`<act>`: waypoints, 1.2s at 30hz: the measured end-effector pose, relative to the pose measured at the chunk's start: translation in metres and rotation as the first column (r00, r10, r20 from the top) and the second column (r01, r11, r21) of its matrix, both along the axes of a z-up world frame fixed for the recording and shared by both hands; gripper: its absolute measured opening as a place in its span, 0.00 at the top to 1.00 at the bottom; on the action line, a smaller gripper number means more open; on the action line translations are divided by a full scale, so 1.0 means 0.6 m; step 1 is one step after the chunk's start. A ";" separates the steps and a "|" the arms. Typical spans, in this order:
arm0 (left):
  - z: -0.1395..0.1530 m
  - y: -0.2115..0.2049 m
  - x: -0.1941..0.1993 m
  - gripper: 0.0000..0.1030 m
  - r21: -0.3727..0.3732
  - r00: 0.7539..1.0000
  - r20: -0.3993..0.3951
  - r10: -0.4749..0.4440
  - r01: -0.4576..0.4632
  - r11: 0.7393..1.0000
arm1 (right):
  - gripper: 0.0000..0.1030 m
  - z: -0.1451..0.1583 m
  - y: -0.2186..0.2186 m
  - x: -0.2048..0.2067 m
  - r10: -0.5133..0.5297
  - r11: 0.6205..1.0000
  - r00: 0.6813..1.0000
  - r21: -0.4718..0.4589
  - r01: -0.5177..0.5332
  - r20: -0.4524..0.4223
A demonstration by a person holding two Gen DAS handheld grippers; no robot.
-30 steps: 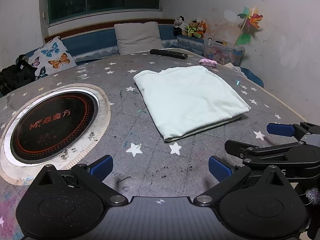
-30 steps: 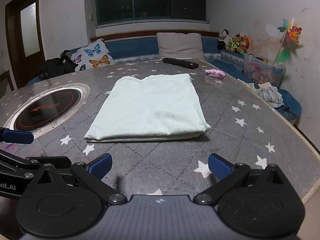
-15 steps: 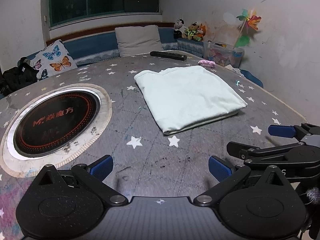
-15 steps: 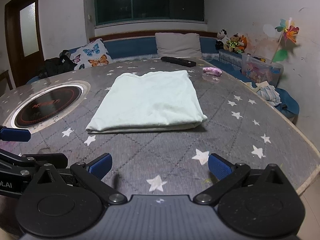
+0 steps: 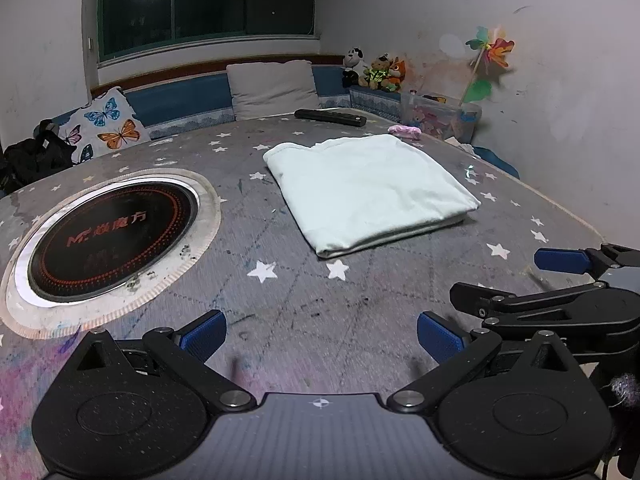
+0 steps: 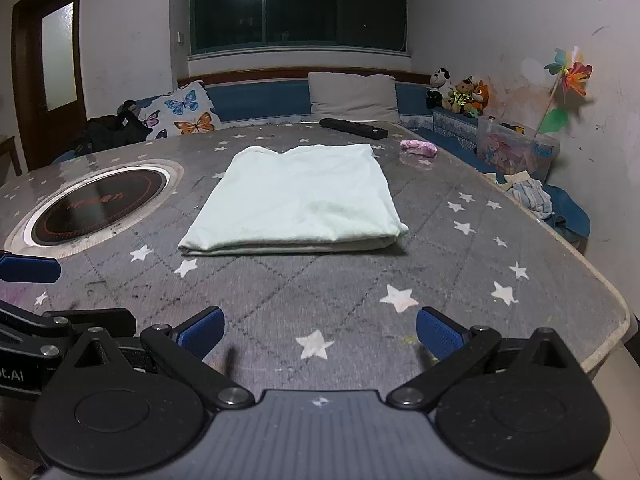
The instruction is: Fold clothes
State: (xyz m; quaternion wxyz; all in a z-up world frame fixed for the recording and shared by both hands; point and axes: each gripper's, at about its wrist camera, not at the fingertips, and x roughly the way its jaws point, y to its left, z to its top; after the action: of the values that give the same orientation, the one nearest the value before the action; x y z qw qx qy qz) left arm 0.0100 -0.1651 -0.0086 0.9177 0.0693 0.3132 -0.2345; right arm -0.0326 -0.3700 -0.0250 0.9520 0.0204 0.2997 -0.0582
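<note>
One folded cloth [image 6: 296,196], two empty claws spread wide.

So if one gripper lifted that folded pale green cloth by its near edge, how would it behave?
The folded pale green cloth would probably sag and come unfolded: its stacked layers lie loose along the near edge. It looks thin, so likely light. Pushed across the glossy tabletop, it would more likely bunch than slide whole.

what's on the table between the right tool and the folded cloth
Nothing: in the right wrist view, only bare star-print table lies between the open right tool and the folded cloth.
</note>
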 end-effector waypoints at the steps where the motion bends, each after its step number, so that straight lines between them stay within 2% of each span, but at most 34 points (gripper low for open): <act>1: -0.001 0.001 -0.002 0.00 -0.001 1.000 0.001 0.001 -0.001 1.000 | 0.00 -0.001 0.000 -0.002 0.000 1.000 1.000 0.000 0.000 0.000; 12: -0.001 0.010 -0.010 0.00 -0.010 1.000 0.017 0.014 -0.014 1.000 | 0.00 0.001 0.011 -0.011 0.015 1.000 1.000 -0.008 -0.015 0.011; 22: 0.002 0.031 -0.009 0.00 -0.020 0.997 0.030 0.066 -0.066 0.998 | 0.00 -0.003 0.020 -0.002 0.045 0.999 0.999 -0.010 -0.045 0.007; 28: -0.001 0.019 0.003 0.00 -0.004 0.999 0.022 0.046 -0.046 0.999 | 0.00 -0.008 0.028 0.009 0.065 0.998 0.998 -0.013 -0.065 -0.001; 36: -0.007 0.004 0.021 0.00 0.011 1.000 0.002 0.022 -0.022 1.000 | 0.00 -0.012 0.008 0.022 0.034 0.999 0.999 -0.010 -0.034 -0.011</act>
State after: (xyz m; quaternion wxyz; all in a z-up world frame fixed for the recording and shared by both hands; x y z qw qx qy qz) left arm 0.0225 -0.1629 -0.0131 0.9202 0.0711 0.3143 -0.2224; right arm -0.0192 -0.3653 -0.0320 0.9513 0.0102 0.3049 -0.0435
